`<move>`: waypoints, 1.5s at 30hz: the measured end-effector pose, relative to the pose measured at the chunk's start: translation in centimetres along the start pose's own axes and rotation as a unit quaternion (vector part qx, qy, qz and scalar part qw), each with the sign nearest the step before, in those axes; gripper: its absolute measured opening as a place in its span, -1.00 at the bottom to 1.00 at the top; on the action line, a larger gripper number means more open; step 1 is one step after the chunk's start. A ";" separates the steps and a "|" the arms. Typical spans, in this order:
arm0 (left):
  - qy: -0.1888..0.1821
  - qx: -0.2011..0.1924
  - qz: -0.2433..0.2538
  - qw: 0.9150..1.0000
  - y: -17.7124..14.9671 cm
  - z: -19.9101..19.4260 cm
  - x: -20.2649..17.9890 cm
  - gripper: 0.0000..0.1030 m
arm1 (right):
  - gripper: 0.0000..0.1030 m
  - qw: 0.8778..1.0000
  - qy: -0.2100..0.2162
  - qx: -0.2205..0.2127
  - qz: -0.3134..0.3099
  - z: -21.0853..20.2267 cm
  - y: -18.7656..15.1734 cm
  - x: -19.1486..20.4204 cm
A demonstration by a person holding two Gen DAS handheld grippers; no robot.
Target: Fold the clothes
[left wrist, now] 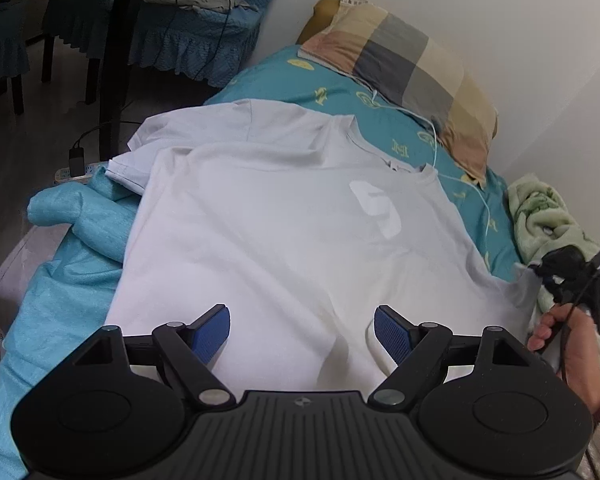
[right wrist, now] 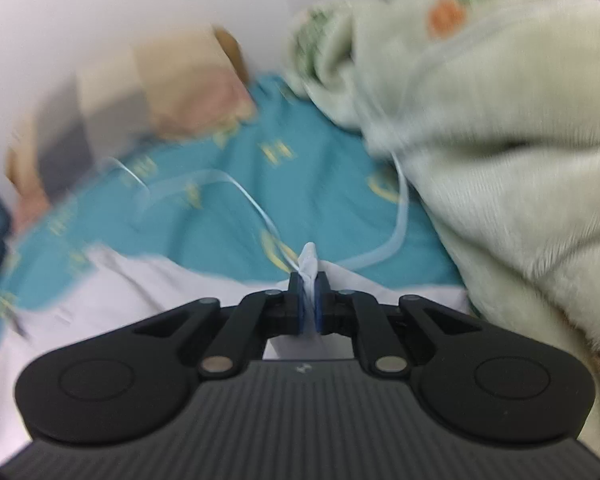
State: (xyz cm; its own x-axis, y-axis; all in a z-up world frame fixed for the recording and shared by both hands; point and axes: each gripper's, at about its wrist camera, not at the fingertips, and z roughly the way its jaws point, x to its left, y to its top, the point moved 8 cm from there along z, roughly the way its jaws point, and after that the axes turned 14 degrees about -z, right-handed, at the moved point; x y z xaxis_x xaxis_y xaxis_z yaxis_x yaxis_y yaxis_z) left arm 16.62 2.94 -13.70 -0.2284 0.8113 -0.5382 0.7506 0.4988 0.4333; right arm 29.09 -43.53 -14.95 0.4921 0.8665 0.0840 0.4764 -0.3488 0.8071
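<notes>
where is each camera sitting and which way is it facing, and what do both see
Left wrist: on the left gripper, looking down over the white shirt toward the pillow; its open fingers and the person's right hand show.
Right wrist: on the right gripper, looking along the sheet beside the blanket; its fingers are shut on a shirt corner.
Shared: shirt, sheet, pillow, blanket, white cable.

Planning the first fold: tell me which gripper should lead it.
Right. The right gripper is already shut on the white T-shirt edge; the left gripper hangs open above it, holding nothing.
</notes>
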 end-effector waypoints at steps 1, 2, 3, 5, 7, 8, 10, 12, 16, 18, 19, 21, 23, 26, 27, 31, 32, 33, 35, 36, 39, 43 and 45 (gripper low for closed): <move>0.003 -0.002 0.000 1.000 0.2 -0.2 0.1 0.58 | -0.83 1.000 0.021 -0.013 -0.005 -0.9 0.7 1.4; 0.008 -0.007 -0.001 1.000 0.5 -0.4 0.4 0.58 | -0.83 0.998 0.044 -0.028 -0.019 -2.1 1.2 3.3; 0.010 -0.010 -0.006 1.000 0.8 -0.6 0.8 0.58 | -0.83 0.996 0.070 -0.039 -0.044 -3.4 1.3 5.7; 0.013 -0.018 -0.020 1.000 1.5 -1.0 1.6 0.58 | -0.83 0.986 0.122 -0.055 -0.102 -5.8 0.5 10.8; 0.015 -0.020 -0.033 0.999 2.0 -1.3 2.3 0.58 | -0.83 0.969 0.170 -0.061 -0.168 -8.1 -1.4 16.0; 0.016 -0.021 -0.038 0.999 2.2 -1.4 2.7 0.58 | -0.84 0.962 0.189 -0.051 -0.193 -8.6 -3.1 17.9; 0.018 -0.021 -0.041 0.999 2.3 -1.5 3.0 0.58 | -0.84 0.945 0.223 -0.024 -0.238 -9.2 -6.9 21.4; 0.020 -0.020 -0.037 0.999 2.2 -1.4 3.2 0.58 | -0.84 0.934 0.234 0.008 -0.269 -8.7 -10.9 23.2; 0.019 -0.014 -0.030 0.999 1.8 -0.7 3.0 0.58 | -0.81 0.929 0.234 0.043 -0.283 -7.4 -14.6 23.6; 0.014 -0.012 -0.027 0.999 1.6 -0.5 2.8 0.58 | -0.80 0.930 0.243 0.061 -0.268 -7.2 -15.2 23.2; 0.010 -0.012 -0.025 1.000 1.5 -0.4 2.6 0.58 | -0.78 0.930 0.253 0.068 -0.258 -7.7 -15.0 22.9; 0.002 -0.012 -0.016 1.000 1.3 -0.3 2.0 0.58 | -0.76 0.928 0.273 0.081 -0.241 -8.8 -14.4 22.4; -0.004 -0.014 -0.003 1.000 1.0 -0.3 1.2 0.58 | -0.74 0.927 0.288 0.077 -0.228 -11.2 -13.3 20.7; -0.003 -0.020 0.031 0.999 0.0 -0.6 -0.1 0.58 | -0.37 0.926 0.308 0.065 -0.207 -15.3 -11.5 17.7; 0.000 -0.022 0.044 0.999 -0.5 -0.7 -0.7 0.58 | -0.10 0.928 0.307 0.061 -0.202 -16.8 -11.1 16.4; 0.009 -0.034 0.099 0.994 -2.5 -2.0 -3.1 0.58 | 0.12 0.933 0.289 0.037 -0.211 -23.2 -10.3 10.7; 0.007 -0.040 0.111 0.993 -3.0 -2.6 -3.8 0.58 | 0.12 0.934 0.287 0.031 -0.209 -24.6 -10.4 9.5; 0.005 -0.045 0.123 0.991 -3.6 -3.2 -4.4 0.58 | 0.12 0.935 0.287 0.025 -0.208 -26.0 -10.4 8.3; 0.002 -0.050 0.147 0.988 -5.0 -4.2 -5.5 0.60 | 0.29 0.939 0.279 0.013 -0.202 -28.2 -10.6 6.2; 0.001 -0.050 0.159 0.986 -5.8 -4.5 -5.9 0.60 | 0.44 0.941 0.275 0.006 -0.198 -29.0 -10.6 5.3; 0.001 -0.045 0.191 0.981 -8.3 -5.0 -6.7 0.61 | 0.57 0.944 0.272 -0.004 -0.187 -30.7 -11.3 3.2; 0.008 -0.037 0.222 0.974 -10.6 -4.7 -7.3 0.61 | 0.57 0.948 0.269 0.008 -0.167 -30.2 -12.5 1.9; 0.012 -0.036 0.232 0.972 -11.0 -4.3 -7.5 0.61 | 0.57 0.951 0.269 0.016 -0.154 -29.5 -12.8 1.4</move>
State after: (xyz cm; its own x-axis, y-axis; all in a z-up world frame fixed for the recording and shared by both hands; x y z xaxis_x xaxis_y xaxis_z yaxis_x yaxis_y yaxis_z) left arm 7.39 -7.35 -11.30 0.1090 0.9603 -0.2567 0.7318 0.0972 0.6746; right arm 2.15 -27.28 -7.93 -0.1148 0.9835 0.1398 0.5637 -0.0514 0.8244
